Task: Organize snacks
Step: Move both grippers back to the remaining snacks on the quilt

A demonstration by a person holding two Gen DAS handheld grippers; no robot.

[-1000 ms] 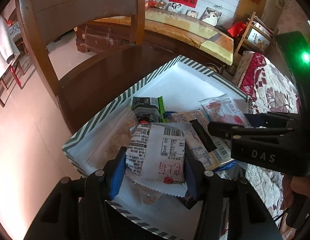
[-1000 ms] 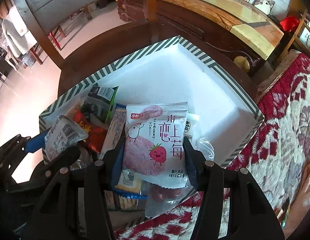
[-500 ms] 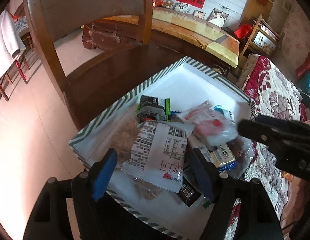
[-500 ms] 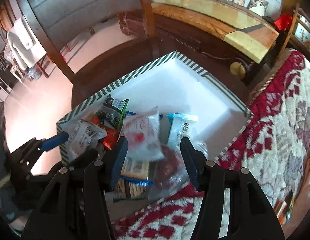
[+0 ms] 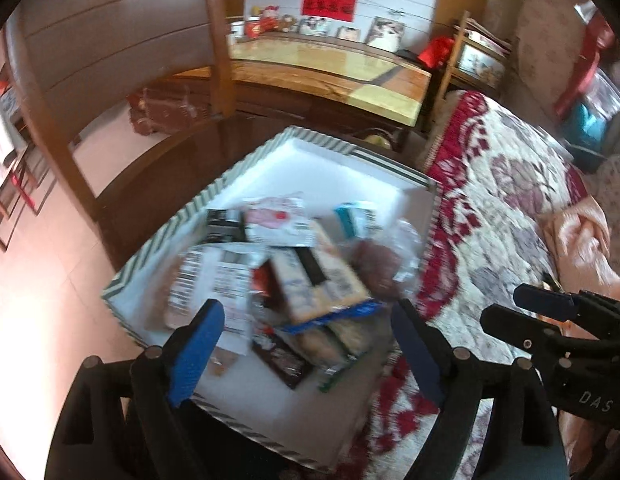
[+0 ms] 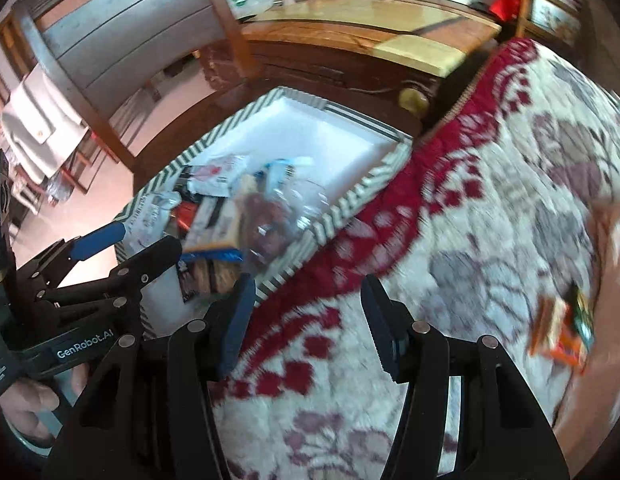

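Both wrist views angled steeply down, near, sharing striped box [image 5: 270,148] and bedspread [image 6: 490,184]

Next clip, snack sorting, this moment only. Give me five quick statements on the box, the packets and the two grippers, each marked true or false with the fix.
1. The left gripper grips a white packet. False: its jaws stand open and empty; they have just been opening.
2. The striped box holds a pile of packets. True.
3. The right gripper hangs over the box. False: it is over the floral quilt, beside the box, and holds nothing.
4. An orange packet lies on the quilt, outside the box. True.
5. The box stands on the floor. False: it rests on a wooden chair seat.
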